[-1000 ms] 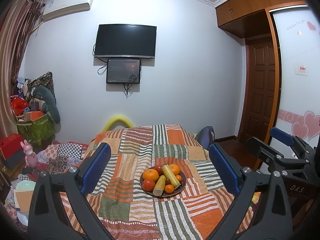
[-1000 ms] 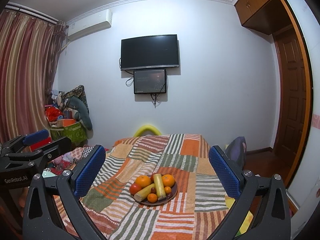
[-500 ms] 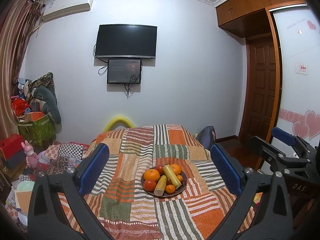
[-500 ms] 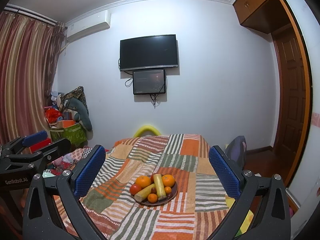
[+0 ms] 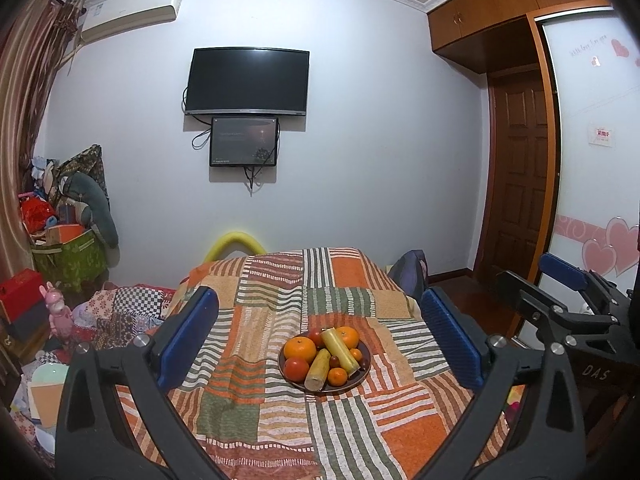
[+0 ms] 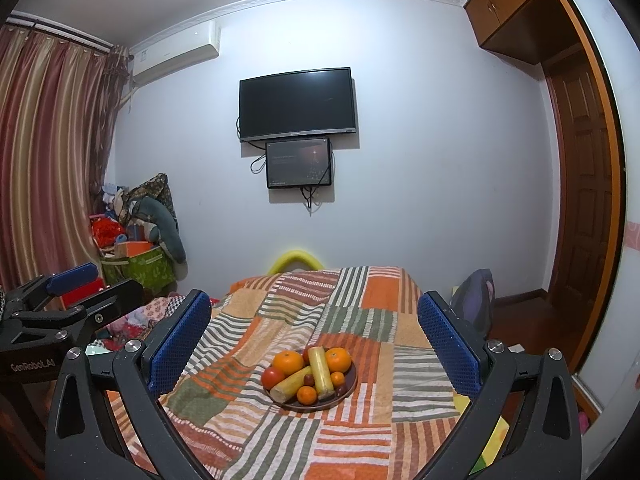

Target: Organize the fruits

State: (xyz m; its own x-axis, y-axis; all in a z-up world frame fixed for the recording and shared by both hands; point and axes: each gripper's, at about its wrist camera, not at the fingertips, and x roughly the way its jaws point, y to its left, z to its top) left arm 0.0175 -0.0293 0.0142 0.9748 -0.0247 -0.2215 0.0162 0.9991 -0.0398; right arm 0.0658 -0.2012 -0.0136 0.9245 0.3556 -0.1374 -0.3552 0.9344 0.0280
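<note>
Fruit (image 5: 322, 356) lay heaped on a dark plate (image 5: 360, 378) in the middle of the patchwork-covered counter (image 5: 280, 312), gathered as sorting would leave it, while left tongs (image 5: 320, 334) and right tongs (image 6: 314, 338) hung back on the near side, both spread wide, empty.

Were built alike, left gripper (image 5: 320, 304) and right gripper (image 6: 314, 306): matte black frames with angular arms and rounded triangular cut-outs. Wore long blue pads (image 5: 188, 336), finely ribbed, on the inner faces of the fingers. Were fastened with round silver screws (image 5: 140, 340) at the joints. Bore pale markings on the black bodies: DAS lettering (image 5: 595, 371) on the right one, GenRobot.AI lettering (image 6: 32, 366) on the left.
</note>
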